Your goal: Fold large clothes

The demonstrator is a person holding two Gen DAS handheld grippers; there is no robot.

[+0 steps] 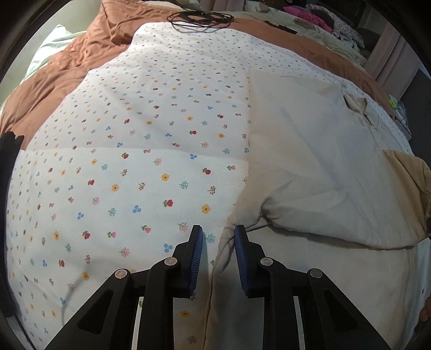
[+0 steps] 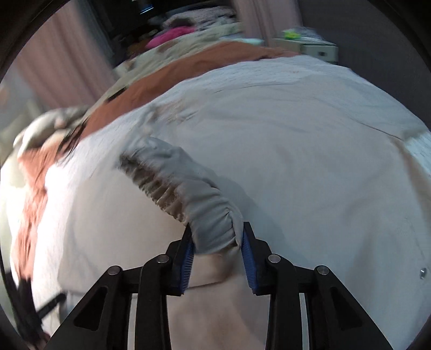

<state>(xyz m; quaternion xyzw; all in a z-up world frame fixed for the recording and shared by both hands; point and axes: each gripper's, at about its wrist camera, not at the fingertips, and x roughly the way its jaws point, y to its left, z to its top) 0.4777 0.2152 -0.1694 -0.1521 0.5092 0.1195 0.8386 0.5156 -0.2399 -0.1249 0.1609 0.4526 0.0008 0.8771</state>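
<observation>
A large cream padded garment (image 1: 323,167) lies spread on a white floral sheet (image 1: 129,167). My left gripper (image 1: 218,233) points down at the garment's near left edge. That edge lies between its blue pads, with a strip of floral sheet showing between the left pad and the fabric. In the right wrist view the same garment (image 2: 296,134) covers the bed. Its sleeve (image 2: 172,167) rises off the body, and my right gripper (image 2: 216,228) is shut on the gathered elastic cuff (image 2: 215,223), which fills the gap between the pads.
A rust-coloured duvet (image 1: 67,67) lies under the sheet, with a coil of black cable (image 1: 199,17) at the far end. Piled clothes, some pink (image 2: 172,33), sit beyond the bed. A pale bedside cabinet (image 2: 317,48) stands far right. The left of the right wrist view is blurred.
</observation>
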